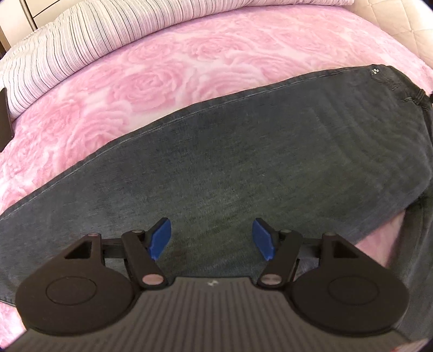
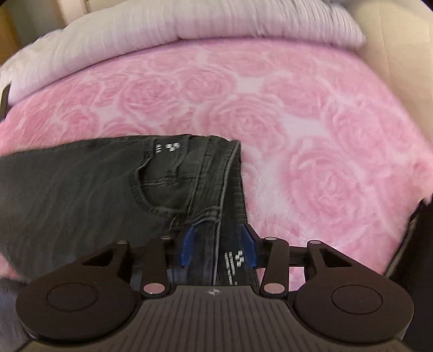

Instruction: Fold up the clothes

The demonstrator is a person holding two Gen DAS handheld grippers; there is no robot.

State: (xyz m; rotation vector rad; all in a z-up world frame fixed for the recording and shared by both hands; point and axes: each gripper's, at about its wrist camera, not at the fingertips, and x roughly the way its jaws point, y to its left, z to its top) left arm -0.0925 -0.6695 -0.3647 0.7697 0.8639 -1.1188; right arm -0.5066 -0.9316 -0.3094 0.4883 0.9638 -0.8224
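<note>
A pair of dark grey jeans (image 1: 230, 162) lies flat across a pink rose-patterned blanket (image 1: 162, 81). My left gripper (image 1: 211, 239) hovers over the leg of the jeans with its blue pads wide apart and nothing between them. In the right wrist view the waistband end of the jeans (image 2: 167, 176) shows a pocket and a belt loop. My right gripper (image 2: 217, 245) has its blue pads on either side of the waistband edge and grips it there.
A striped pink-and-white pillow or duvet (image 1: 81, 40) lies along the far side of the blanket. A cream quilted headboard (image 1: 400, 24) stands at the right. The blanket (image 2: 324, 135) stretches to the right of the jeans.
</note>
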